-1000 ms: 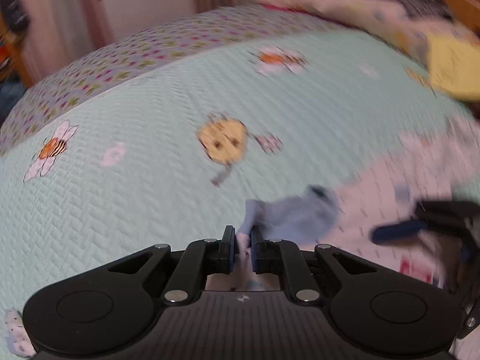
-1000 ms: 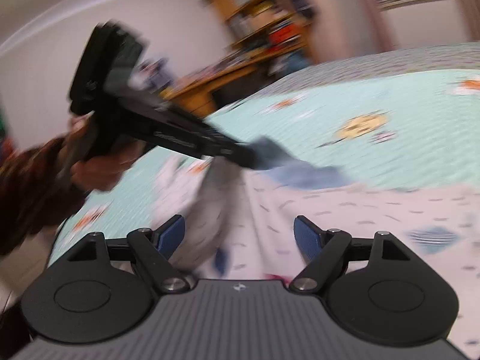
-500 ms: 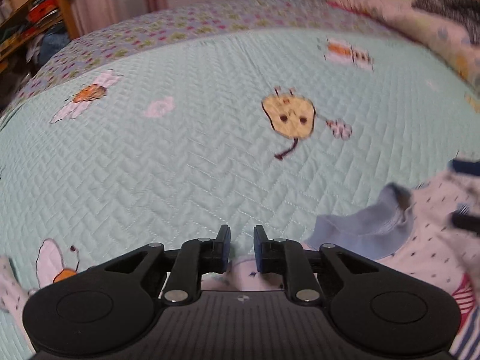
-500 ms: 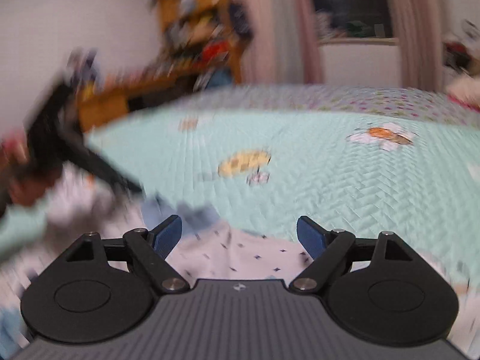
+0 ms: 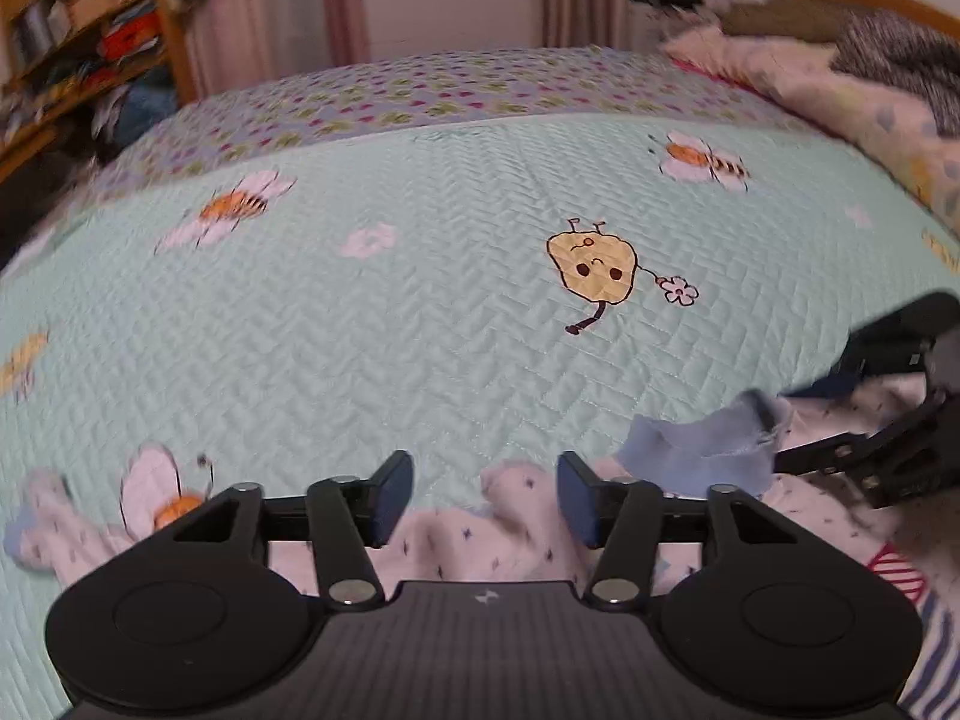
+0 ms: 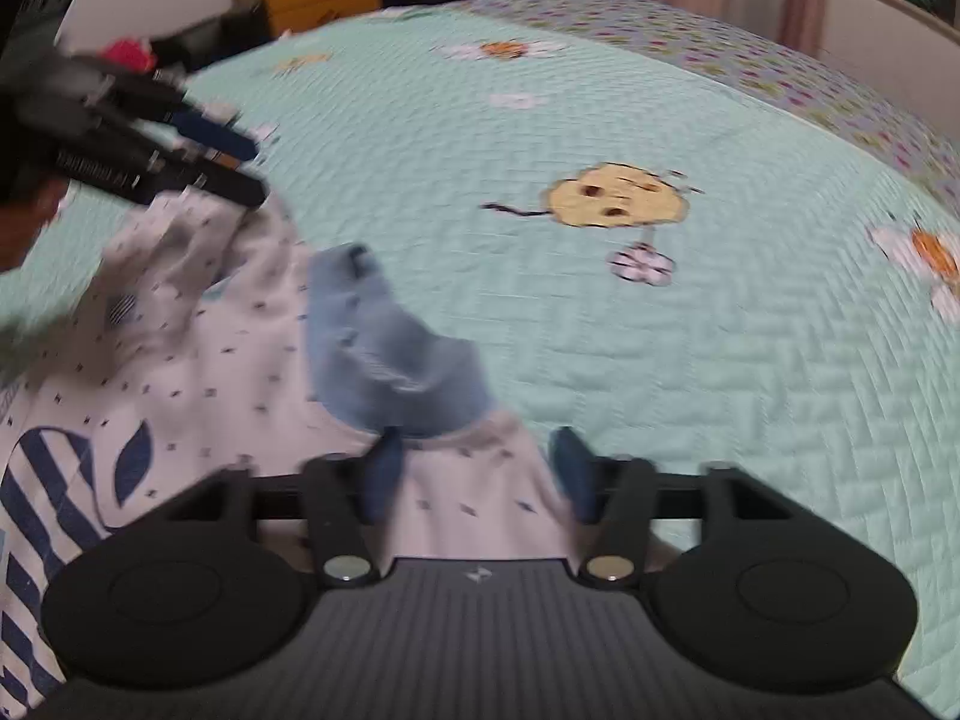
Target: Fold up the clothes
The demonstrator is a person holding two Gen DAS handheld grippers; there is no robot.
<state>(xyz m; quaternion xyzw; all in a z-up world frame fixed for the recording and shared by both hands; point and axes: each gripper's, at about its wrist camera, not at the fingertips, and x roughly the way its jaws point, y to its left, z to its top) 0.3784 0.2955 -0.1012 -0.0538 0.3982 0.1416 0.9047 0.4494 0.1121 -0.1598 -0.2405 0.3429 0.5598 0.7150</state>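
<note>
- The white shirt (image 5: 516, 540) with small dark specks lies crumpled on the bed's mint quilt (image 5: 360, 330), at the near edge of both views.
- Its blue collar (image 5: 702, 456) is bunched up and sticks out on the quilt, between the two grippers.
- The left gripper (image 5: 485, 501) hangs low over the shirt with its fingers spread apart; a fold of white cloth sits between them, not pinched.
- The right gripper (image 6: 477, 474) also has its fingers apart, straddling a strip of the shirt just below the collar (image 6: 390, 354).
- In the right wrist view the left gripper (image 6: 240, 168) reaches in from the upper left, its tips at a raised hump of the shirt (image 6: 180, 312).
- A blue striped print (image 6: 36, 510) shows at the shirt's left edge.
- A yellow cartoon figure (image 5: 591, 267) is stitched into the quilt beyond the shirt.
</note>
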